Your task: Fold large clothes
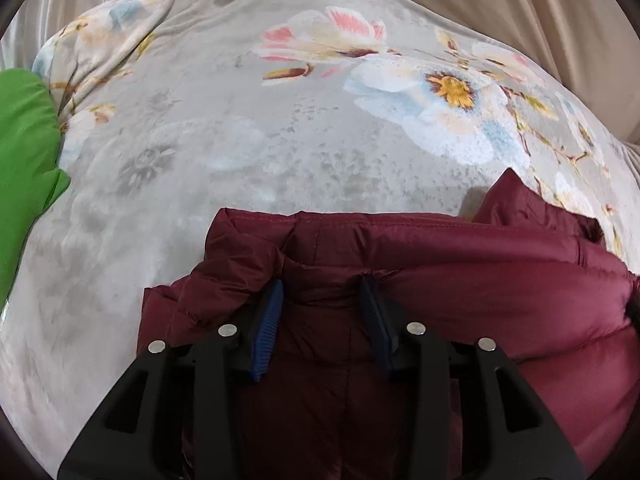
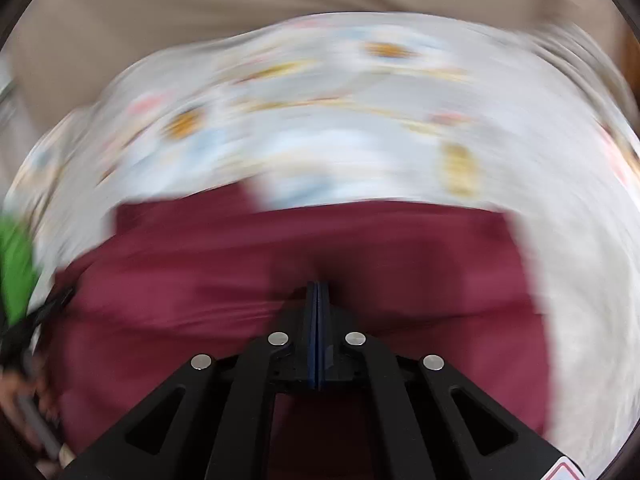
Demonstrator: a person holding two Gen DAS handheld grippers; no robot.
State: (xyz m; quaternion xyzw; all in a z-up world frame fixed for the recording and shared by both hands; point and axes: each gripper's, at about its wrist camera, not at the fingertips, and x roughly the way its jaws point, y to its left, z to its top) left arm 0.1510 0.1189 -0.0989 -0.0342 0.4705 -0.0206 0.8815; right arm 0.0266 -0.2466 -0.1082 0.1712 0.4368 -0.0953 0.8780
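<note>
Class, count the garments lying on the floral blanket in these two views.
2: a maroon puffer jacket near the cameras, under both grippers, and a green garment at the blanket's left edge. Others may lie outside the views.

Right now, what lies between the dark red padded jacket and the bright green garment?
Only bare grey flowered blanket separates the dark red padded jacket from the bright green garment, seen in the left wrist view.

Pretty blurry shot. The right gripper (image 2: 318, 292) has its fingers pressed flat together, tips down against a maroon puffy jacket (image 2: 200, 280) spread over a floral bedspread (image 2: 340, 128). Something green (image 2: 16, 272) sits at the bedspread's left edge, beige curtain-like fabric (image 2: 240, 8) behind.
</note>
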